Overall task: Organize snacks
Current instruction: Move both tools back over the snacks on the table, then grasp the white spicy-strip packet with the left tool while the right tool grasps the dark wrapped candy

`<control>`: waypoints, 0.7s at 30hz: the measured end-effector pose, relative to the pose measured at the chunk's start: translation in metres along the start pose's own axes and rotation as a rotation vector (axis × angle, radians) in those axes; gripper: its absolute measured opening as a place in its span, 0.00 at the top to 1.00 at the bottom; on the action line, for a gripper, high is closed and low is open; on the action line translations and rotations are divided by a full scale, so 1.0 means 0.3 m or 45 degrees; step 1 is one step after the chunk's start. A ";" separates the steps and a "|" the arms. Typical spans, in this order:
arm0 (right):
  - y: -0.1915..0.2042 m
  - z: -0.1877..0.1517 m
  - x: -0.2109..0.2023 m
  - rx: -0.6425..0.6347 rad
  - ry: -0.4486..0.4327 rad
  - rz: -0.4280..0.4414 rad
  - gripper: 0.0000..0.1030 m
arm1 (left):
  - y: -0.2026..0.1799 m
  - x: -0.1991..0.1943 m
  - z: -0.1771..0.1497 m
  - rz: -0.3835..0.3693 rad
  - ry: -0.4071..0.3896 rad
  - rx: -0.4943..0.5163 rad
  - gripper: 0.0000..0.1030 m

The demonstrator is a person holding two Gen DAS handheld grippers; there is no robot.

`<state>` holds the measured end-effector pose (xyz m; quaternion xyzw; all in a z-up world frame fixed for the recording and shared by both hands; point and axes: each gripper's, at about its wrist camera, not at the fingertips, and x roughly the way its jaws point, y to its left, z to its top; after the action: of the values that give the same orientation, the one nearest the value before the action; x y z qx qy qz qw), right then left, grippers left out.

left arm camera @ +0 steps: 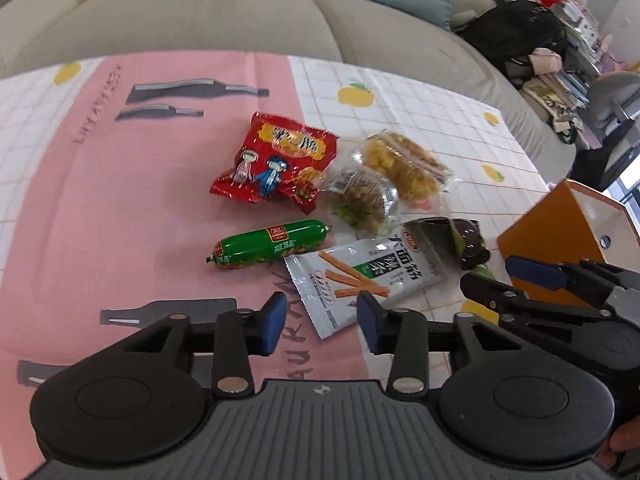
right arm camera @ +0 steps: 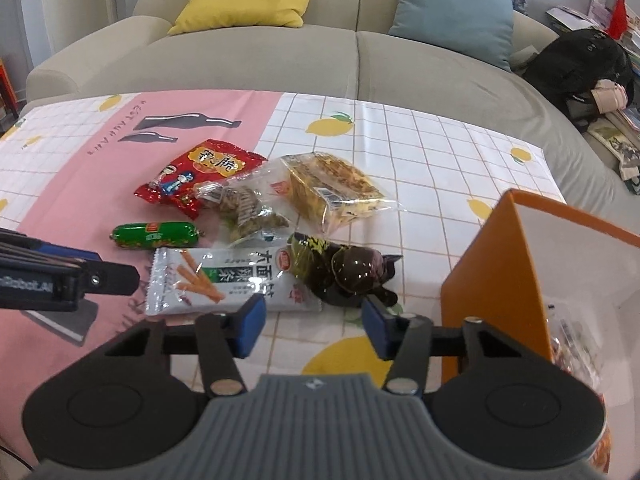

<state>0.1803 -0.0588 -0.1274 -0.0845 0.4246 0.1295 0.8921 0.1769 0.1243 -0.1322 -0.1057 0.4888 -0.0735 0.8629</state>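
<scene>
step: pick not yet begun
left claw (left arm camera: 322, 326): wide, nothing held
right claw (right arm camera: 314, 328): wide, nothing held
target: white foil gluten-stick packet (right arm camera: 224, 280) lies just ahead (dark wrapped snack (right arm camera: 344, 270) beside)
bin: orange open box (right arm camera: 492, 276) right of right claw
next: closing on one packet is needed

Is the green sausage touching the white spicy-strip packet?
Apart. The right wrist view shows pink cloth between the green sausage and the white spicy-strip packet.

The orange box (right arm camera: 492, 280) is cut off at the right edge, its contents blurred.
</scene>
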 end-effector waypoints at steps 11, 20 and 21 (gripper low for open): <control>0.012 0.051 0.091 -0.065 -0.042 0.013 0.85 | -0.068 0.089 0.082 -0.040 0.007 0.213 0.56; -0.019 -0.004 0.046 -0.033 -0.031 0.054 0.98 | -0.168 0.145 0.086 -0.085 0.064 0.627 0.33; -0.024 -0.011 0.040 -0.027 -0.027 0.058 0.98 | -0.178 0.149 0.083 -0.092 0.077 0.680 0.30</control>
<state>0.1874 -0.0647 -0.1384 -0.0828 0.4155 0.1552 0.8924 0.2199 0.0652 -0.1434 0.1102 0.4735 -0.2338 0.8420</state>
